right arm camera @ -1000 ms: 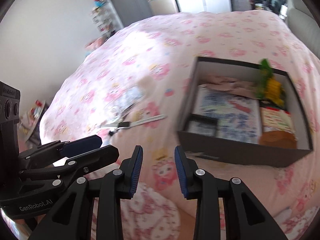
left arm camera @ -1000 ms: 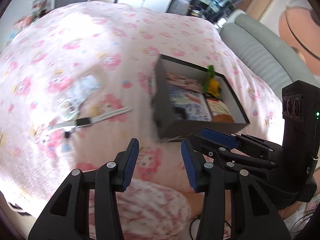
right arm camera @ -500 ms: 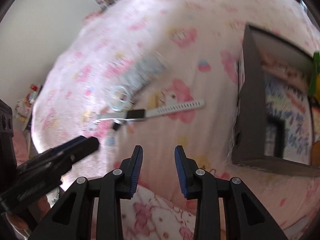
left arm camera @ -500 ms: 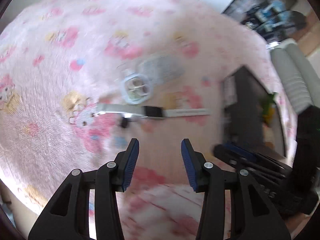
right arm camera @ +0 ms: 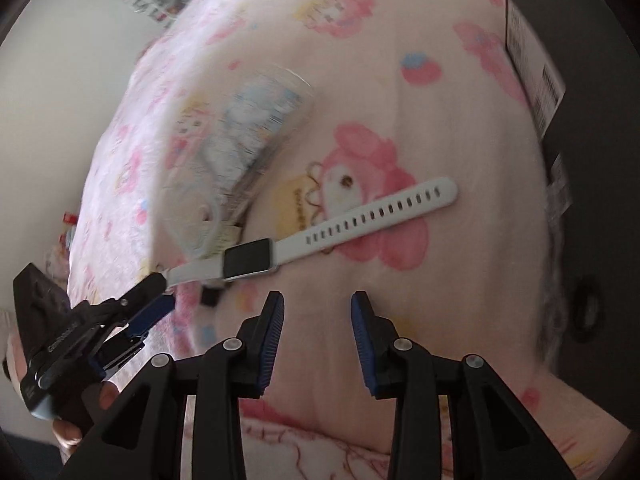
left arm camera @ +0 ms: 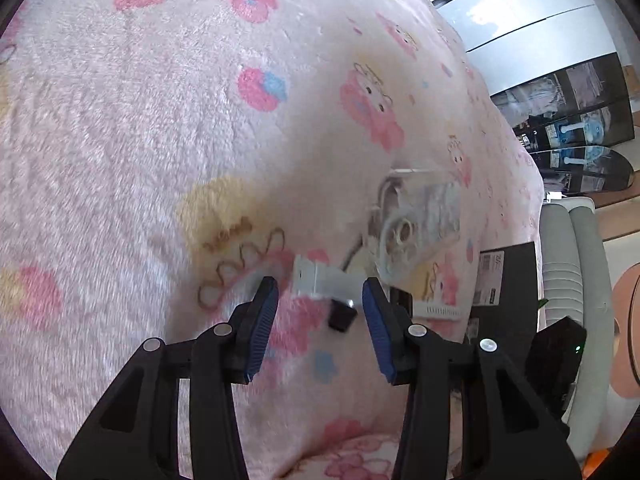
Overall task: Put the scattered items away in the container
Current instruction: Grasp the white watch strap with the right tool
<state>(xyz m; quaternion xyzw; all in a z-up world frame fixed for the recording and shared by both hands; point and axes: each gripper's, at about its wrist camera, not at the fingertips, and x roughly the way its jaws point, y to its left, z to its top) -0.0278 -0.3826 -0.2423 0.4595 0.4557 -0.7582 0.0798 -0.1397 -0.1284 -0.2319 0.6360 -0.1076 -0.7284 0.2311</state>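
Note:
A white-strapped smartwatch (right arm camera: 320, 236) with a black face lies flat on the pink blanket; its buckle end shows in the left wrist view (left arm camera: 320, 278). My left gripper (left arm camera: 318, 312) is open, its jaws either side of that strap end; it also shows in the right wrist view (right arm camera: 148, 296). A small black piece (left arm camera: 341, 318) lies by the strap. A clear plastic packet (right arm camera: 236, 152) lies just beyond the watch, also in the left wrist view (left arm camera: 416, 216). My right gripper (right arm camera: 317, 320) is open and empty, just short of the watch face. The black box (right arm camera: 592, 160) stands at right.
The pink cartoon-print blanket (left arm camera: 160, 120) covers a rounded bed surface. A grey chair back (left arm camera: 572, 272) stands beyond the box. Shelves and a wall (right arm camera: 60, 60) lie past the bed's left edge.
Both grippers have swung left away from the box and dropped close to the blanket. The left gripper now straddles the watch's strap end; the right sits just before the watch face.

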